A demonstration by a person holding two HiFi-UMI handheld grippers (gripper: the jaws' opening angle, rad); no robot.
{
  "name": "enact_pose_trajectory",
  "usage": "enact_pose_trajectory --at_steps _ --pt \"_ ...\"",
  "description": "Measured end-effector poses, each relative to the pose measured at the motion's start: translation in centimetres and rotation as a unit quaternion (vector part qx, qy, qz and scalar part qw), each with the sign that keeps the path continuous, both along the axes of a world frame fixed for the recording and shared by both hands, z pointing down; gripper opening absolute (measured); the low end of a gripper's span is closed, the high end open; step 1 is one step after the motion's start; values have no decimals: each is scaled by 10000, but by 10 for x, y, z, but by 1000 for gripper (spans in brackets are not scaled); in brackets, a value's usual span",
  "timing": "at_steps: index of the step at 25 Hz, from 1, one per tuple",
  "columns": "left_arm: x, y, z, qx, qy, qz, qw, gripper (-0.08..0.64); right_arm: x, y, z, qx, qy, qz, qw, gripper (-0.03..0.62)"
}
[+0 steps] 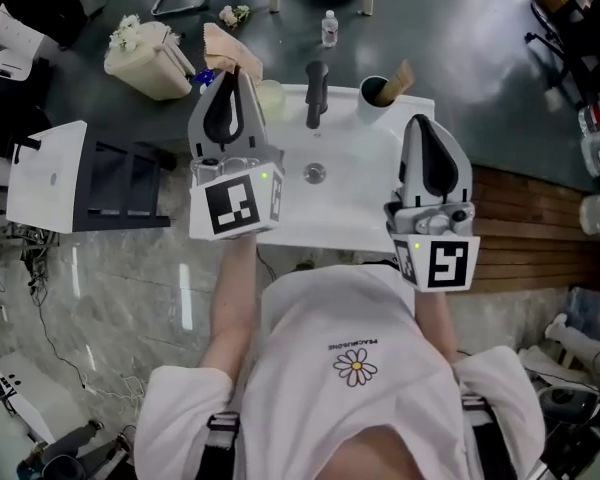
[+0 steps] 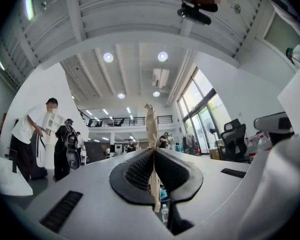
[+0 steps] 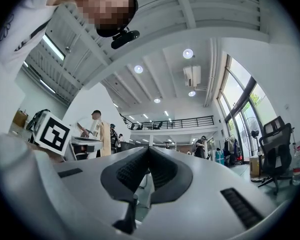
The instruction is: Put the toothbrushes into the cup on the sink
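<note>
Left claw is pinching a wrapped toothbrush by its middle, well left of the cup on the sink, probably for carrying over. The right claw is waiting closed and empty, just right of the cup.

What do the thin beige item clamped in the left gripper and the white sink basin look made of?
The thin beige item: probably matte kraft paper, crumpled at its tip. The white sink basin: smooth, evenly white, ceramic or plastic; cannot tell which.
</note>
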State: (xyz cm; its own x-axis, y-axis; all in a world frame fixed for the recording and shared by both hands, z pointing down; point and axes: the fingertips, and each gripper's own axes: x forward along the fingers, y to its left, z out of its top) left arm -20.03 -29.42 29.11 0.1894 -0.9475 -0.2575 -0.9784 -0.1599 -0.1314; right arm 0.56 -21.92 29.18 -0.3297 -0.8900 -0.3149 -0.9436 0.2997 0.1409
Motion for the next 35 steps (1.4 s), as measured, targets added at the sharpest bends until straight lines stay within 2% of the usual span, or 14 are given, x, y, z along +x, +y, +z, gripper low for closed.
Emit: enact_pose_trajectory --at_steps 5,8,12,17,24,26,32,35 --pt "2 -48 58 -691 -199 29 9974 23 5 7 5 -108 79 119 9998 12" --pt "-1 -63 94 -1018 -79 19 9948 23 9 14 9 -185 118 237 9995 12" --pt "-9 -72 140 -1442 90 -103 9895 23 12 21 14 -279 158 374 9988 12" --pt "-13 -71 183 -1824 83 -184 9830 23 16 29 20 -399 193 481 9979 12" --pt "-8 -74 206 -2146 59 -172 9765 28 23 33 23 -450 179 579 9971 12" --pt "-6 -73 207 -2172 44 -146 9760 48 24 34 23 -456 181 599 9970 12" --pt "-6 -70 192 -1994 124 -155 9797 75 23 34 18 -378 134 540 9977 12" --pt "-9 -69 161 -1682 254 -187 9852 75 22 32 14 -318 171 479 9982 12"
